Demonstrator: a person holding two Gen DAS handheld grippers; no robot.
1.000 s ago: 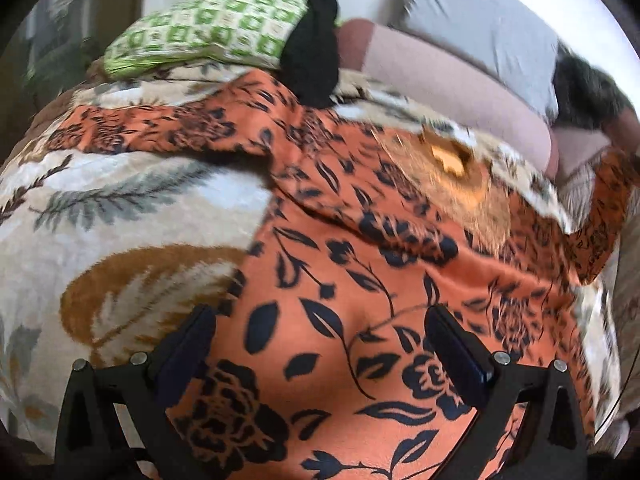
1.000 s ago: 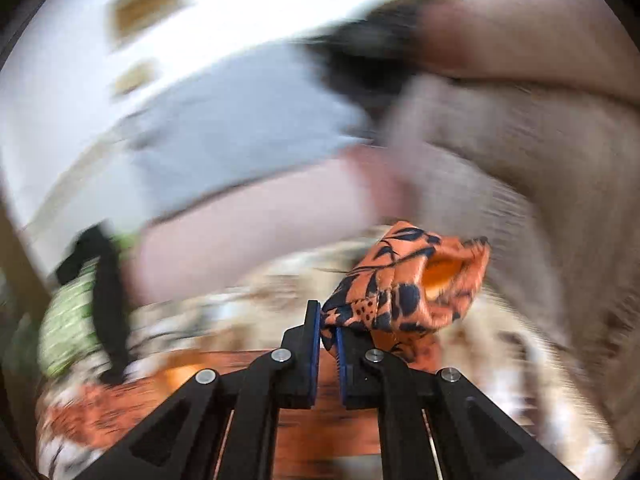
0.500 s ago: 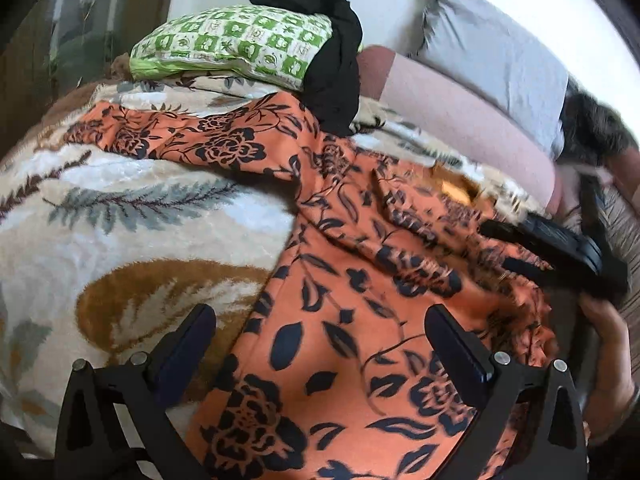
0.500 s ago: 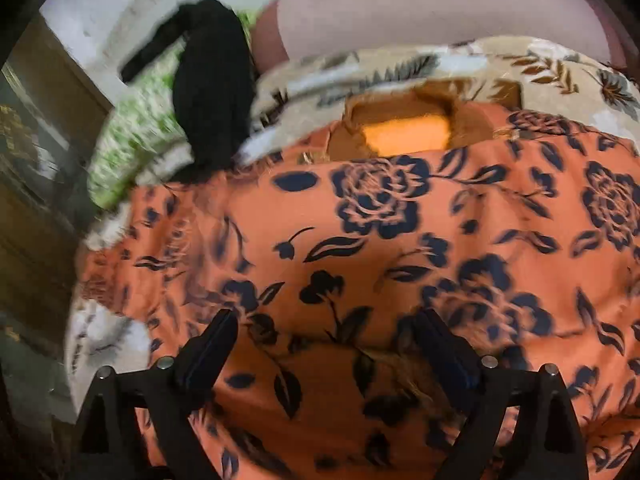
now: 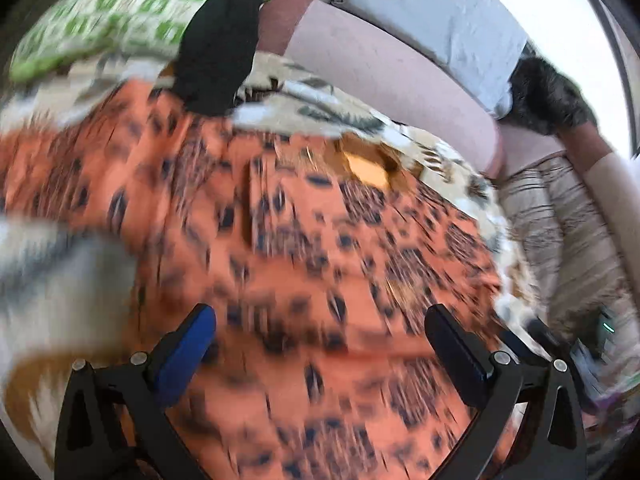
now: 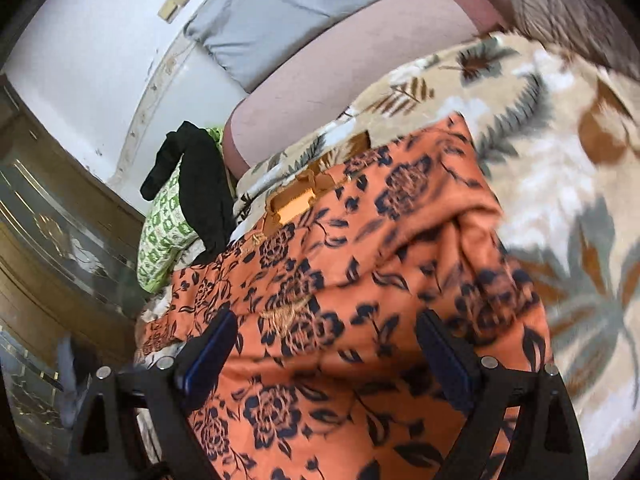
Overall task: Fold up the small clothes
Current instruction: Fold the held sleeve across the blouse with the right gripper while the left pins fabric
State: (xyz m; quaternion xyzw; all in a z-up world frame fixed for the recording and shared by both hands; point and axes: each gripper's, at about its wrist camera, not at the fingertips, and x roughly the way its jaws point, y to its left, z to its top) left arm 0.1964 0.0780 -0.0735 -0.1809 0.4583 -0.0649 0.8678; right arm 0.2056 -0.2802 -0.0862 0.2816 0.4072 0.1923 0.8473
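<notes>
A second ago the right gripper (image 6: pixel 324 356) was clamped on a bunched orange sleeve held up in the air; now its jaws stand wide apart with nothing between them, hovering just above the orange flowered garment (image 6: pixel 360 300), so the sleeve has been let go and lies folded in over the body of the cloth. The fold shows as a raised ridge toward the right side of the garment, near the bare part of the leaf-patterned blanket (image 6: pixel 560 200) that covers the bed. The left gripper (image 5: pixel 320 344) has its jaws open too and holds nothing; its view is smeared by motion, which suggests it is swinging over the cloth. The garment lies spread across the middle of the bed, its far edge near the green pillow (image 6: pixel 160 240) and the black cloth (image 6: pixel 204 192) draped on it. One sleeve fold looks done; the other side likely comes next.
</notes>
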